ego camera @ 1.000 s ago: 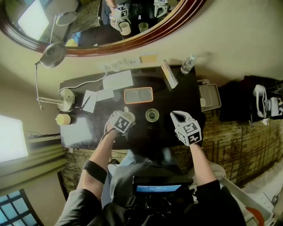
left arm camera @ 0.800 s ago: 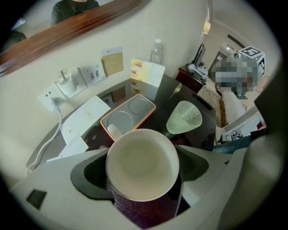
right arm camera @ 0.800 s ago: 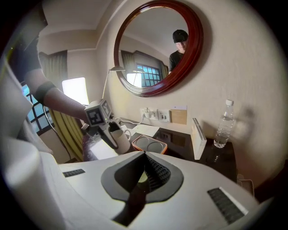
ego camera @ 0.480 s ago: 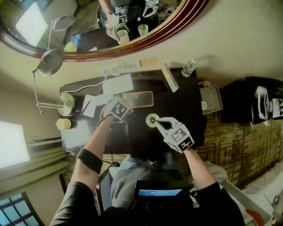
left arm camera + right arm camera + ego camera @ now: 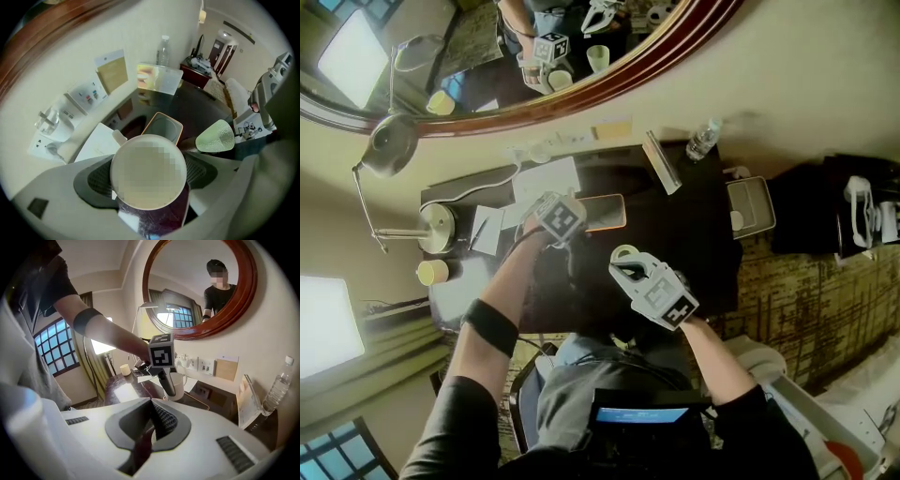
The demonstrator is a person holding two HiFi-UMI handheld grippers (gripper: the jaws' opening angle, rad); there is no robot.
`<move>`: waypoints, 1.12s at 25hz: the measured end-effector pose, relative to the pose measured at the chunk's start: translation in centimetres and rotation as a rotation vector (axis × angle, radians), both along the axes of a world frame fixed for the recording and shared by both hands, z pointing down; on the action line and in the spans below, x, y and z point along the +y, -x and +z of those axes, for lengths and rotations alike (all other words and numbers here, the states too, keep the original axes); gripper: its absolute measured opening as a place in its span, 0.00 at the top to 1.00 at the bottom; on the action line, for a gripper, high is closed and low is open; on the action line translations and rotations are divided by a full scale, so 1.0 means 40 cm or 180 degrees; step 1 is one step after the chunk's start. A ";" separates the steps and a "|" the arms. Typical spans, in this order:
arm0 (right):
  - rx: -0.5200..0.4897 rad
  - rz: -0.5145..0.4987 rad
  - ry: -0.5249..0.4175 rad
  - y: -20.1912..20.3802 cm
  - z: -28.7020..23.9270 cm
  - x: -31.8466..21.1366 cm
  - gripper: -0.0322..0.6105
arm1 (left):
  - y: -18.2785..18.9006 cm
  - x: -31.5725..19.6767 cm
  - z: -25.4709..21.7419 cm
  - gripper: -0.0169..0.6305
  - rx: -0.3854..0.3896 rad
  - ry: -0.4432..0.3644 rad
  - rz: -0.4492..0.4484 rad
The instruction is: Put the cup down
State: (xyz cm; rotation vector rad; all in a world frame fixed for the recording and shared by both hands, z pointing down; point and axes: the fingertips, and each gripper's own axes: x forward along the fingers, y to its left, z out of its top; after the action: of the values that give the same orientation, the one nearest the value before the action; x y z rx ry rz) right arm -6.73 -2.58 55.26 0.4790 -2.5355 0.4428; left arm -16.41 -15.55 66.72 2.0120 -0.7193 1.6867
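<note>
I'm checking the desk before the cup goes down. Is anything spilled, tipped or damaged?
Nothing clearly stands out. The white cup sits upright between the left gripper's pads, near the orange tray; no spill shows on the desk. The green cup by the shut right gripper may lean; I cannot tell.

Dim room w/ daylight from window (image 5: 51, 350). Pale glare on dark desk (image 5: 684, 244). Gripper views: strong fisheye warp, black corners, near parts soft.
</note>
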 end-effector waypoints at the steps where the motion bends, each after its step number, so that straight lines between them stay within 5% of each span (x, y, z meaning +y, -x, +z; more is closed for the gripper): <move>1: -0.0008 0.0007 0.0005 0.002 0.001 -0.002 0.95 | -0.001 -0.001 0.007 0.31 -0.0010 0.0001 0.0026; 16: 0.0021 0.0142 0.0032 -0.049 0.014 -0.024 0.94 | -0.022 -0.005 0.040 0.31 0.0044 0.0047 0.0062; 19: 0.0016 0.0150 0.0063 -0.053 0.019 -0.021 0.94 | -0.056 0.006 0.065 0.30 0.0260 0.0103 0.0119; 25: 0.0009 0.0172 0.0045 -0.067 0.014 -0.022 0.94 | -0.025 -0.003 0.011 0.30 0.0048 -0.0042 0.0069; 28: 0.0011 0.0197 0.0019 -0.081 0.006 -0.024 0.94 | -0.046 -0.003 -0.021 0.30 0.0207 -0.0138 0.0089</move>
State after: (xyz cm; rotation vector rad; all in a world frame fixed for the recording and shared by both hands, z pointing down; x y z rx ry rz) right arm -3.49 -3.55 55.49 0.5566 -2.5208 0.4718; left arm -14.59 -15.68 65.87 2.1056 -0.7143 1.6261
